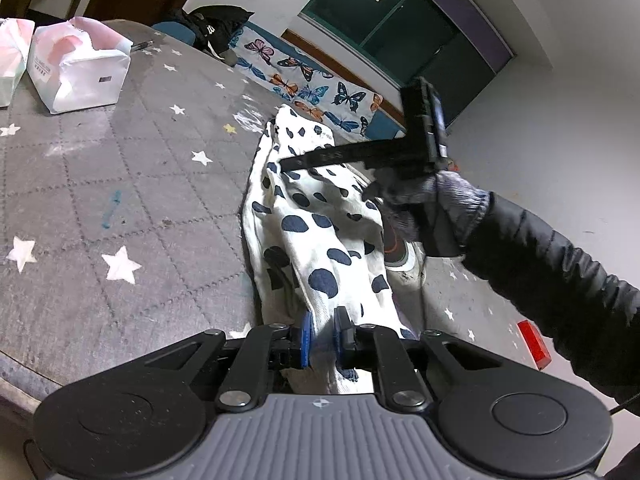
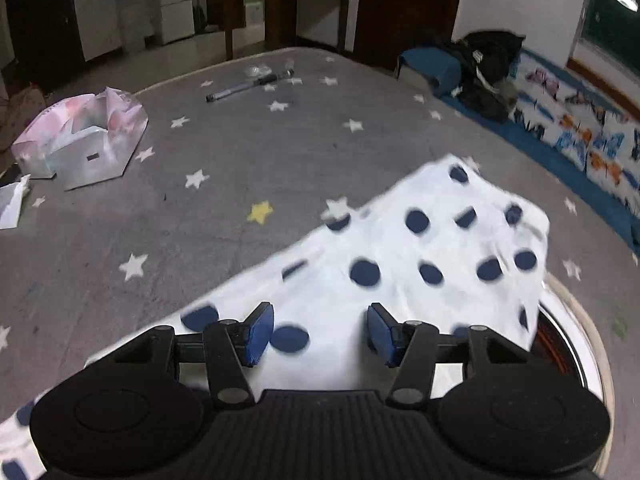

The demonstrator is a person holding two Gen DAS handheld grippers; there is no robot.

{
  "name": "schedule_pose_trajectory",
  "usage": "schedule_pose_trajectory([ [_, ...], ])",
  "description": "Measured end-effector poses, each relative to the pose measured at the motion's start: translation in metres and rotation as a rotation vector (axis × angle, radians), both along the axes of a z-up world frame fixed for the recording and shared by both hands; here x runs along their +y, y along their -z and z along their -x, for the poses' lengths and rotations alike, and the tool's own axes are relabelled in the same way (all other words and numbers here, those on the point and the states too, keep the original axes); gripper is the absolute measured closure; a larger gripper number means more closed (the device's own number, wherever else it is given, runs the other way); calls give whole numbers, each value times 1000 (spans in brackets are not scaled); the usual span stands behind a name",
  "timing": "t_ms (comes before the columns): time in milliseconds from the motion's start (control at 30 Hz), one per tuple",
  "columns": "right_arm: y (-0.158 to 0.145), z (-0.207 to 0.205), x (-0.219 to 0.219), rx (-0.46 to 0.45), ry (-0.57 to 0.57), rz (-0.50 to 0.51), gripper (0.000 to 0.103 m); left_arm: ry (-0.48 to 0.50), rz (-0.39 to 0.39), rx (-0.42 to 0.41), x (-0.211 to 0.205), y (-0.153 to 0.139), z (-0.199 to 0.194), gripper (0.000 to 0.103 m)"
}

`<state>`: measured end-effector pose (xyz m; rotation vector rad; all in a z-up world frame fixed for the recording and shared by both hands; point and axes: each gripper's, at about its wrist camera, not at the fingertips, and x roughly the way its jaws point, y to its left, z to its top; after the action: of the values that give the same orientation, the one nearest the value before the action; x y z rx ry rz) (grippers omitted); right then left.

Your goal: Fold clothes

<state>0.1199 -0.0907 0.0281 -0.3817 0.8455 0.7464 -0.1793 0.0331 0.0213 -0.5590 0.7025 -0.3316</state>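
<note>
The left tongs had blue pads, black linkage arms with silver screws and a ribbed grey housing; the right tongs matched, with black housing. The person wore a grey knit glove and black quilted sleeve.

A white garment with dark navy spots lies bunched lengthwise on a grey, star-patterned quilted surface, its near end lifted and pinched between blue pads (the rest trails away in loose folds); seen from the right wrist, the cloth spreads flatter.
</note>
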Motion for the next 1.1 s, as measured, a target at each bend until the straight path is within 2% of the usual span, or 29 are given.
schedule_pose_trajectory([
  [133, 5, -9, 13, -5, 11, -42, 50, -3, -8, 16, 2, 3, -1, 90],
  [267, -3, -22, 5, 32, 51, -113, 50, -11, -17, 19, 5, 3, 1, 88],
  [467, -27, -21, -32, 33, 83, -146, 46, -26, -58, 3, 8, -7, 6, 71],
  [533, -34, -12, -47, 20, 83, -135, 44, -31, -73, -1, 8, -10, 7, 69],
  [700, -37, 29, -79, 15, 36, -96, 43, -48, -126, -39, 8, -24, 7, 67],
  [833, -37, 78, -92, 8, -47, -84, 42, -23, -143, -106, -1, -40, -7, 72],
  [867, -36, 90, -93, 6, -67, -86, 42, -9, -148, -122, -5, -43, -13, 77],
  [967, -31, 131, -93, 15, -157, -108, 41, 38, -166, -156, -20, -50, -37, 78],
  [1100, -18, 166, -88, 14, -235, -99, 40, 69, -201, -123, -33, -40, -83, 80],
])
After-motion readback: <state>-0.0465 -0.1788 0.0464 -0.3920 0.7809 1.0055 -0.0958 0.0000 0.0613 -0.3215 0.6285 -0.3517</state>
